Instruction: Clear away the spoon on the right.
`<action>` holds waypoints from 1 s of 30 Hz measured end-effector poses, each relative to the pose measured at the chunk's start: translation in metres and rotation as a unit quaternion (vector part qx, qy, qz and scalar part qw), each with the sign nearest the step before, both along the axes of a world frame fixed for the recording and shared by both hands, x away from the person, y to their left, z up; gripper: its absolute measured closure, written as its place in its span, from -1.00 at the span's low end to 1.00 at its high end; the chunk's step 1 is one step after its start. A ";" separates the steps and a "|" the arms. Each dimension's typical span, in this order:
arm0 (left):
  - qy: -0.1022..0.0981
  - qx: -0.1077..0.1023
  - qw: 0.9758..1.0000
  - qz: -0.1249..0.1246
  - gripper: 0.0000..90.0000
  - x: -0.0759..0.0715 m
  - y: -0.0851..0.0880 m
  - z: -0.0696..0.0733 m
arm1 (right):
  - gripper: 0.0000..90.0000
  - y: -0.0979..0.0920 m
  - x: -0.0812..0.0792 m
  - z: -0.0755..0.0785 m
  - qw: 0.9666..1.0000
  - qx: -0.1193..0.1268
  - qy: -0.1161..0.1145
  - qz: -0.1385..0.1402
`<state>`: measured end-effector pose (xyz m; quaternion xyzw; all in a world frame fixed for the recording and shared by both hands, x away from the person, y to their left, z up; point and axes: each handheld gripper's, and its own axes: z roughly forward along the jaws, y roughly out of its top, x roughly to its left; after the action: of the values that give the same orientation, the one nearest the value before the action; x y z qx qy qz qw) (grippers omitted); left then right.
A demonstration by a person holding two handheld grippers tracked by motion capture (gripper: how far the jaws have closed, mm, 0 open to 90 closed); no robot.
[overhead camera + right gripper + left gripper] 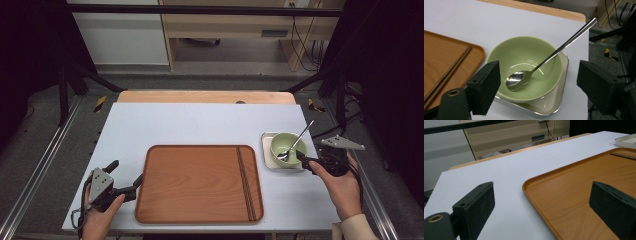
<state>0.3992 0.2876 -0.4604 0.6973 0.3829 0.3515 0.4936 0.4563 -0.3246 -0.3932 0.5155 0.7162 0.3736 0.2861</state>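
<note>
- The green bowl (288,146) is sitting upright on a small square metal dish (268,150) near the right edge of the table (200,122), about midway along that edge.
- A metal spoon (296,142) is lying in the bowl, its scoop resting on the bottom and its handle leaning out over the far right rim.
- In the right gripper view the bowl (526,67) is lying ahead of the jaws and apart from both pads, with the spoon (544,62) and the dish (554,100) in line with it.
- The right gripper (306,160) is hovering just beside the near right side of the bowl, jaws standing wide with nothing between them.
- A wooden tray (200,182) is occupying the near middle of the table, just left of the dish, with a pair of dark chopsticks (247,182) lying along its right side.
- The left gripper (125,177) is sitting at the tray's near left corner, jaws spread wide, one on each side of the tray's left rim (541,202), gripping nothing.
- The left hand (100,215) and right hand (342,187) are entering from the table's near edge.
</note>
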 end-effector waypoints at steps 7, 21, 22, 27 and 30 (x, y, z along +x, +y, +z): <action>-0.003 0.001 1.000 0.001 -0.87 0.000 0.001 0.000 | -0.48 -0.011 0.017 -0.003 1.000 0.018 0.007 -0.006; -0.012 -0.015 1.000 0.010 -0.86 -0.001 0.007 0.001 | -0.34 -0.033 0.075 -0.020 0.996 0.083 0.015 -0.026; -0.013 -0.018 1.000 0.010 -0.86 -0.001 0.007 0.001 | -0.31 -0.034 0.080 -0.022 0.996 0.087 0.015 -0.025; -0.012 -0.017 1.000 0.009 -0.86 0.000 0.008 0.000 | -0.18 -0.039 0.093 -0.029 0.992 0.120 0.016 -0.031; -0.013 -0.017 1.000 0.008 -0.86 0.000 0.008 0.000 | -0.07 -0.041 0.096 -0.032 0.989 0.145 0.022 -0.036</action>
<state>0.3987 0.2953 -0.4603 0.6810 0.3879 0.3579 0.5076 0.5520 -0.3661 -0.4254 0.5852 0.6416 0.4513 0.2056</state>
